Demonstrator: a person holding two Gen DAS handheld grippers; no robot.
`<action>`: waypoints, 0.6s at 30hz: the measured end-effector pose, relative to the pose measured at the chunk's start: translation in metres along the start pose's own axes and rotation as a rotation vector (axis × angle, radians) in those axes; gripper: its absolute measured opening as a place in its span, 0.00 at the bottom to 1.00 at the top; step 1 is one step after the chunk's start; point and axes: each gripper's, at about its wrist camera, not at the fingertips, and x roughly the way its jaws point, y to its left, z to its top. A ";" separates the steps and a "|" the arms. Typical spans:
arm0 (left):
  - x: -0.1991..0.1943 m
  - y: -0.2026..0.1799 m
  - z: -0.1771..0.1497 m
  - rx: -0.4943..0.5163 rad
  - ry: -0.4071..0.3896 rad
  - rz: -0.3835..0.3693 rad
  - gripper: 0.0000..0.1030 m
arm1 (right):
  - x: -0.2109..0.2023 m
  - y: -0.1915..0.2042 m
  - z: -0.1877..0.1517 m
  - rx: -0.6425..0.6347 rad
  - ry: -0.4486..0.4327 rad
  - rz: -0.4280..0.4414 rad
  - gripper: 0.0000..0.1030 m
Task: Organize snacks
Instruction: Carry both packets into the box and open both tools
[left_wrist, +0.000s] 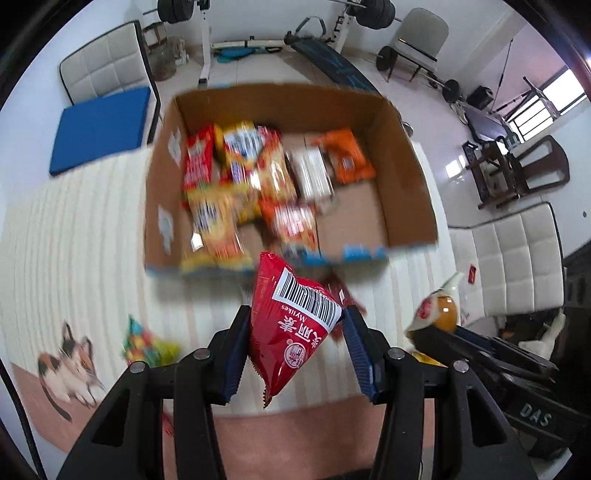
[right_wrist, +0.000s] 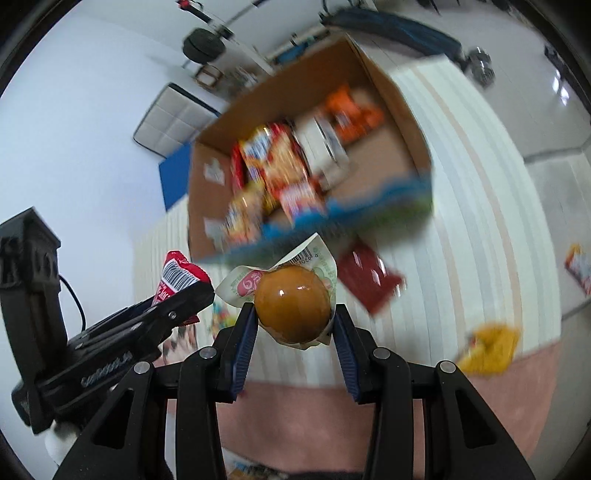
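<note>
left wrist view, left tool (left_wrist: 295, 345): jaws drawn in on a red snack packet (left_wrist: 295, 325), one blue pad against each side of it.
left wrist view, red snack packet: hangs in the air above the striped mat (left_wrist: 74, 240), nearer the camera than the cardboard box (left_wrist: 406, 177); its long axis runs from the lower sealed corner up toward the box, barcode face toward the camera, print upside down.
left wrist view, only here: a cat picture (left_wrist: 70, 365) on the mat's near left and a small multicoloured packet (left_wrist: 147, 341) beside it; a blue cushion (left_wrist: 103, 127) left of the box.
left wrist view, right tool (left_wrist: 439, 328): seen at the right edge, carrying a wrapped bun (left_wrist: 441, 310).
right wrist view, right tool (right_wrist: 293, 319): jaws part way in, pads pressed on both sides of the wrapped bun (right_wrist: 291, 308).
right wrist view, wrapped bun: round and brown, no clear long axis; the wrapper's loose end fans up toward the box (right_wrist: 406, 122).
right wrist view, only here: a dark red packet (right_wrist: 369, 277), a yellow packet (right_wrist: 491, 347) and a red-and-white packet (right_wrist: 580, 267) lying on the mat (right_wrist: 480, 184) right of the bun.
right wrist view, left tool (right_wrist: 184, 295): at the left, red packet (right_wrist: 181, 277) in its tip.
box contents: blurred snack packs fill its left half.
</note>
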 end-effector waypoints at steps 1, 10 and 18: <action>0.003 0.004 0.009 -0.007 0.005 0.001 0.46 | 0.002 0.003 0.012 -0.009 -0.009 -0.013 0.43; 0.070 0.036 0.075 -0.075 0.179 -0.012 0.46 | 0.054 -0.003 0.081 -0.020 0.040 -0.124 0.43; 0.114 0.044 0.081 -0.097 0.307 -0.041 0.47 | 0.091 -0.022 0.090 0.005 0.118 -0.148 0.48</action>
